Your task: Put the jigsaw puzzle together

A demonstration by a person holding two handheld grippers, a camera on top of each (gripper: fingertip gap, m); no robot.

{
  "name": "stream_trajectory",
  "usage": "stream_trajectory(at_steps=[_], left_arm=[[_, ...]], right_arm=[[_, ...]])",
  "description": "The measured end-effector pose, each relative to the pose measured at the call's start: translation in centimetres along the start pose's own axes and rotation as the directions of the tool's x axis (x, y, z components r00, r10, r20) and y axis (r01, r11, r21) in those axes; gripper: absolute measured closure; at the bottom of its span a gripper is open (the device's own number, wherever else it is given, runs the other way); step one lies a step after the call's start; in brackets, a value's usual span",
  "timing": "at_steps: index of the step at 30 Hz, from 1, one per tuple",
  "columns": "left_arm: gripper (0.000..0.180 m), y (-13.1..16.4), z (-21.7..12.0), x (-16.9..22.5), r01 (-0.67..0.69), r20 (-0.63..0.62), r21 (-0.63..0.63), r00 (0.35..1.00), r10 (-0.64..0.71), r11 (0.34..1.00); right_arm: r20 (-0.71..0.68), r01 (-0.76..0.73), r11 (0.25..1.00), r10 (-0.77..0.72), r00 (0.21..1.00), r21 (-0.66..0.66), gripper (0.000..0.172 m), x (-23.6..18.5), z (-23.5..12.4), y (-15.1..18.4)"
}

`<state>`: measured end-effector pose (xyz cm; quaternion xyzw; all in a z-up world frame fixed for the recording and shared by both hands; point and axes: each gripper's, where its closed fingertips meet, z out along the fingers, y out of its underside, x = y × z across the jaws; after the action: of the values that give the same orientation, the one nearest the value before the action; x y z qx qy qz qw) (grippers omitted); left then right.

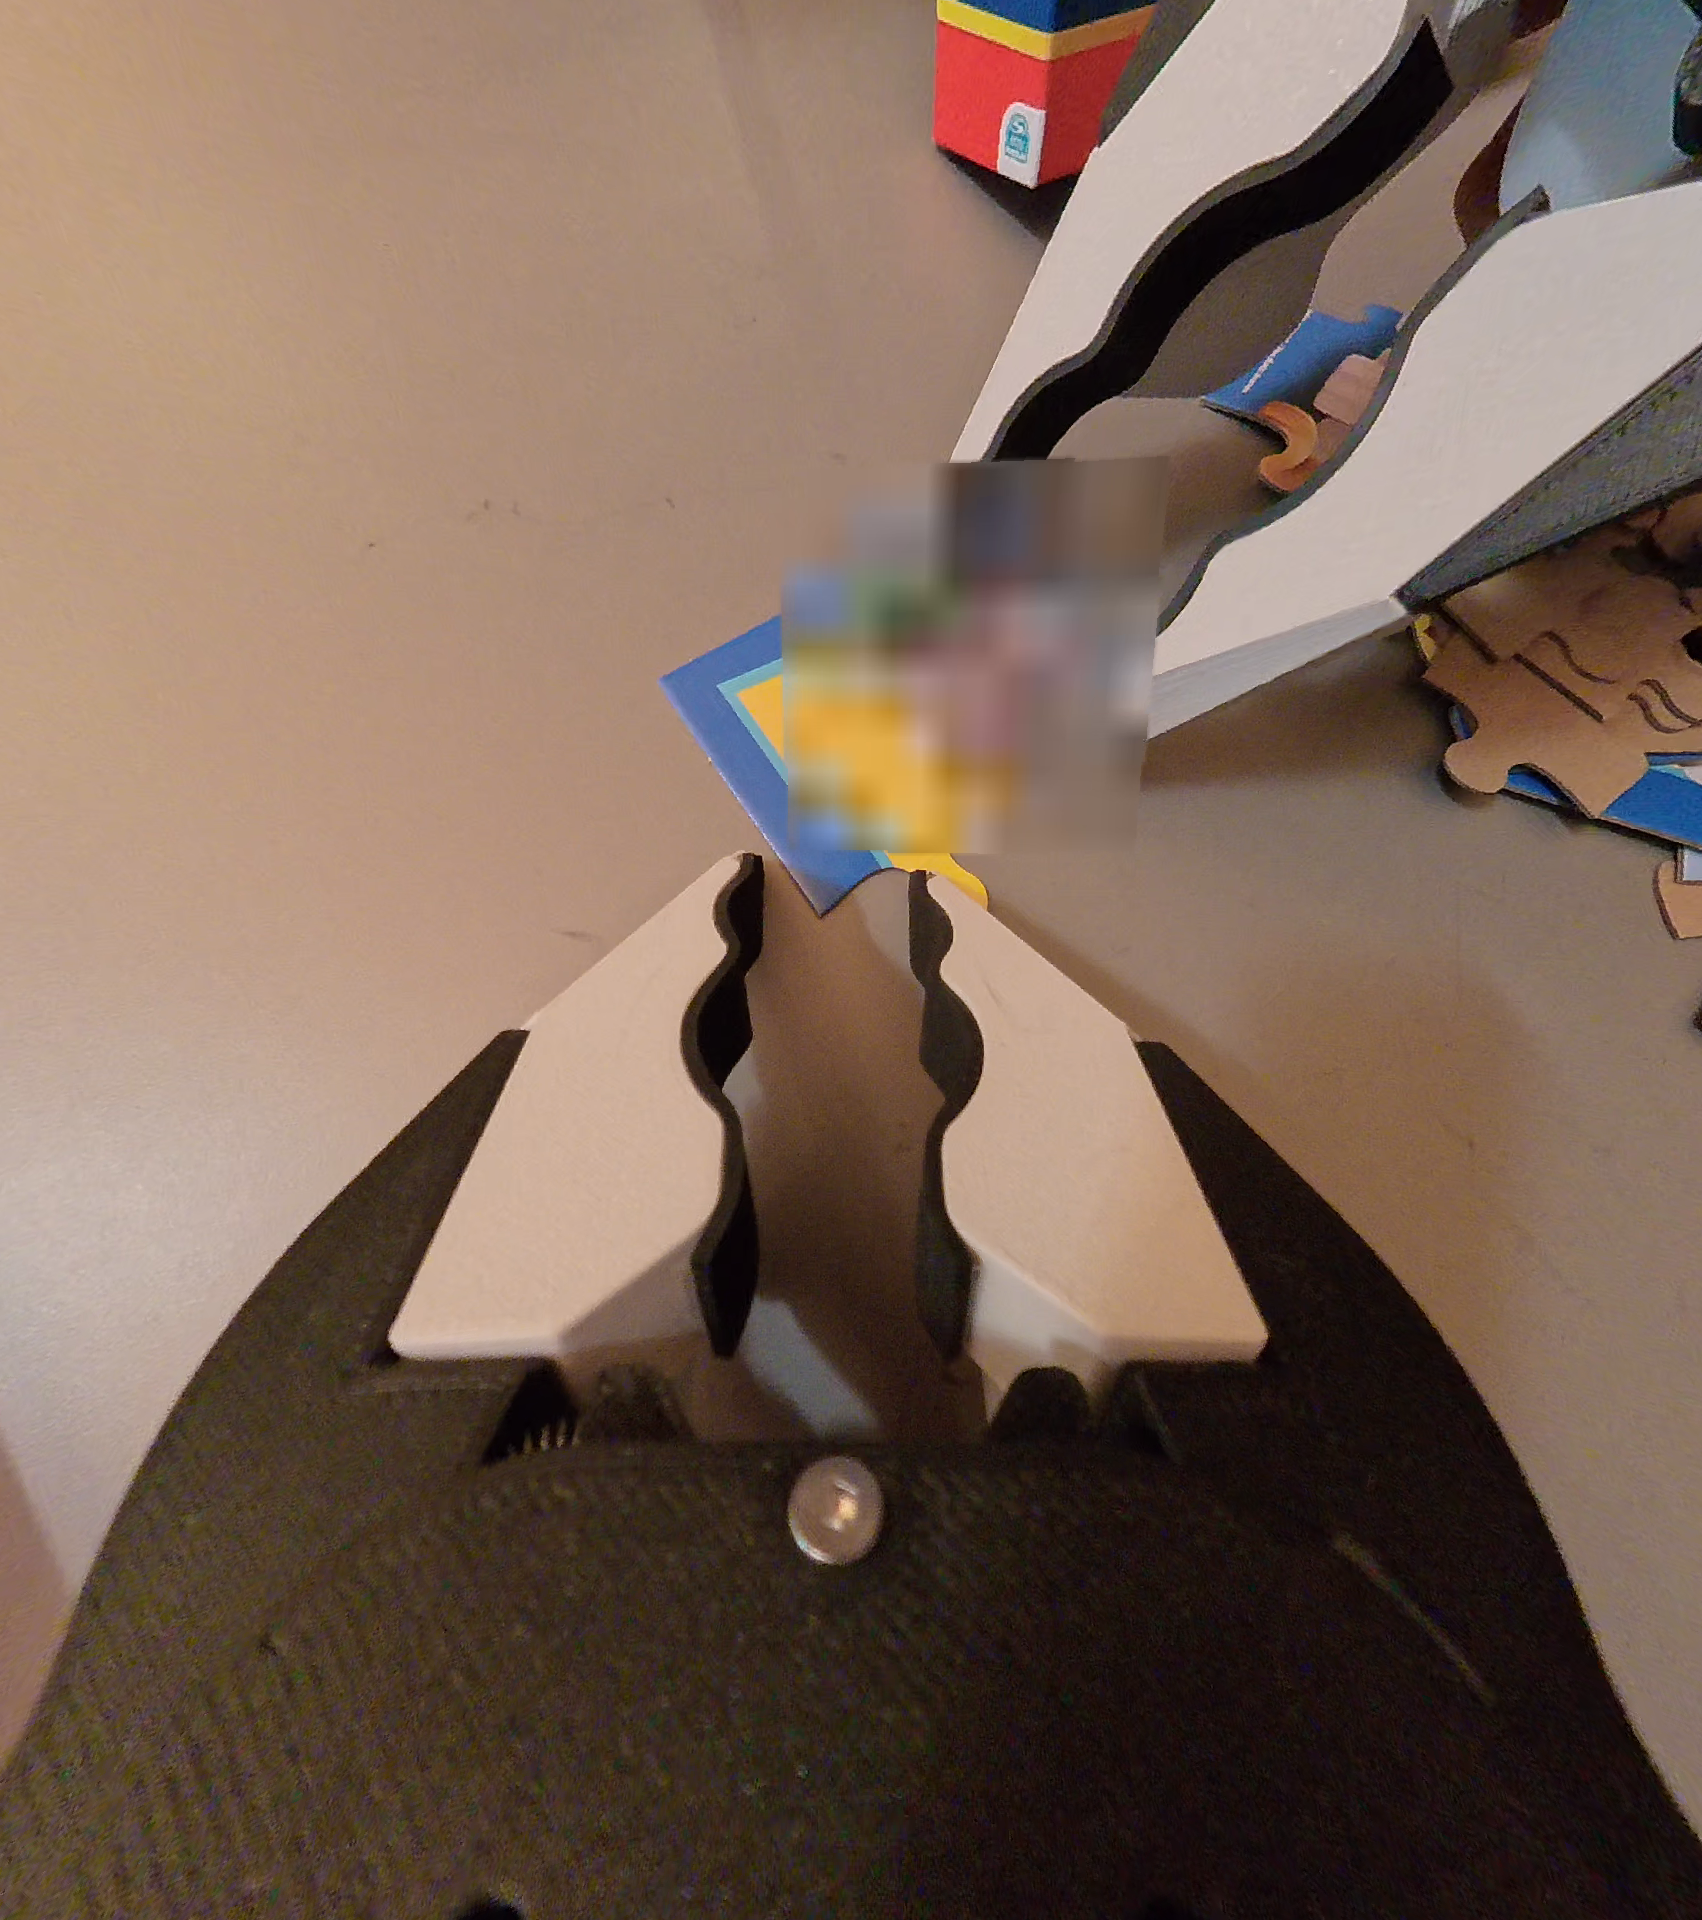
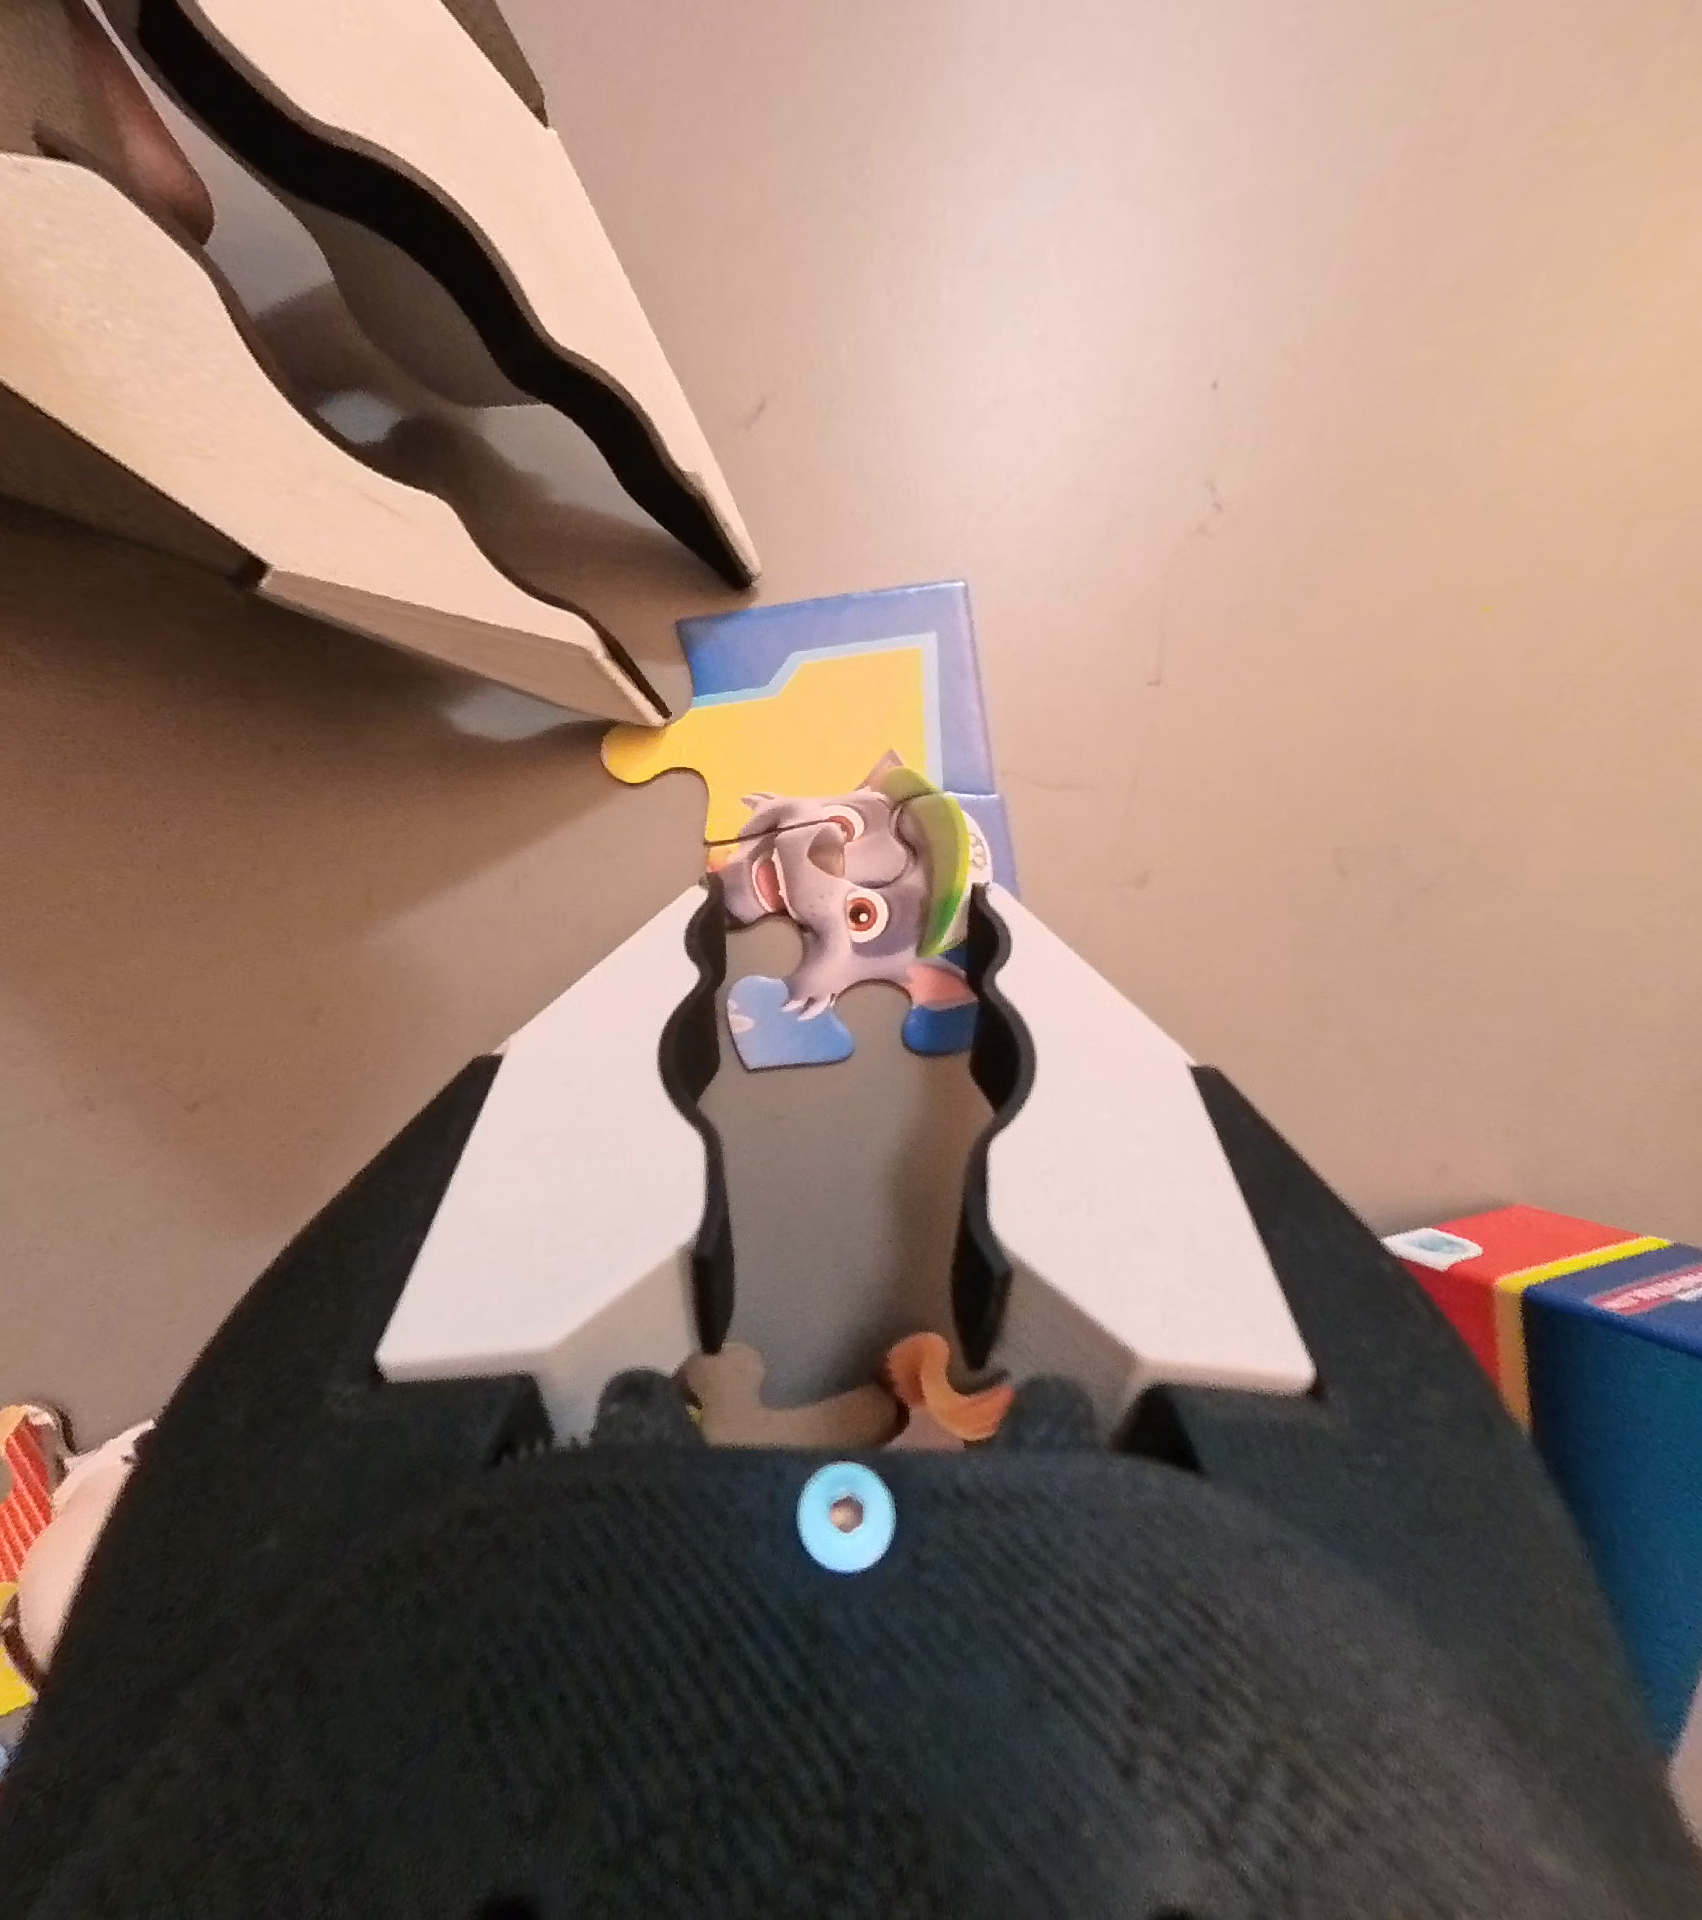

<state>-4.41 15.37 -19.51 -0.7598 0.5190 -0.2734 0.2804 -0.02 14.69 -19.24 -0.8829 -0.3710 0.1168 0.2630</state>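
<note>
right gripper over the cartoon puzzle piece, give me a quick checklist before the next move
1. Right gripper straddles the grey-animal cardboard puzzle piece: ok.
2. Pads pressing that piece: cannot tell; it lies flat on the tan table.
3. Piece joined to the blue-and-yellow corner puzzle piece: ok, seam lines up.
4. Left gripper steadying the corner piece: ok, one fingertip at its yellow tab.
5. Left gripper holding anything: not ok, nothing between its fingers.
6. Loose puzzle pieces and red-and-blue cardboard box clear of the joined pieces: ok.
</note>
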Motion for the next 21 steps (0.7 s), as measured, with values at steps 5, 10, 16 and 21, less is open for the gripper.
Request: stream_trajectory(at_steps=[5, 10, 16, 21], left_arm=[[0.155, 0.01, 0.06, 0.01, -0.008, 0.009, -0.001, 1.0, 0.008, 1.0], [0.156, 0.01, 0.06, -0.01, -0.005, 0.008, 0.0, 1.0, 0.005, 1.0], [0.156, 0.01, 0.06, -0.02, -0.005, 0.009, 0.0, 1.0, 0.005, 1.0], [0.156, 0.01, 0.06, -0.01, -0.001, 0.004, 0.0, 1.0, 0.001, 1.0]], right_arm=[[0.004, 0.012, 1.0, -0.012, 1.0, -0.009, 0.129, -0.23, 0.09, 0.01], [0.01, 0.015, 1.0, -0.015, 1.0, -0.014, 0.13, -0.14, 0.13, -0.06], [0.005, -0.003, 1.0, 0.003, 1.0, -0.022, 0.136, 0.16, 0.14, -0.08], [0.009, -0.012, 1.0, 0.012, 1.0, -0.017, 0.133, 0.26, -0.27, -0.41]])
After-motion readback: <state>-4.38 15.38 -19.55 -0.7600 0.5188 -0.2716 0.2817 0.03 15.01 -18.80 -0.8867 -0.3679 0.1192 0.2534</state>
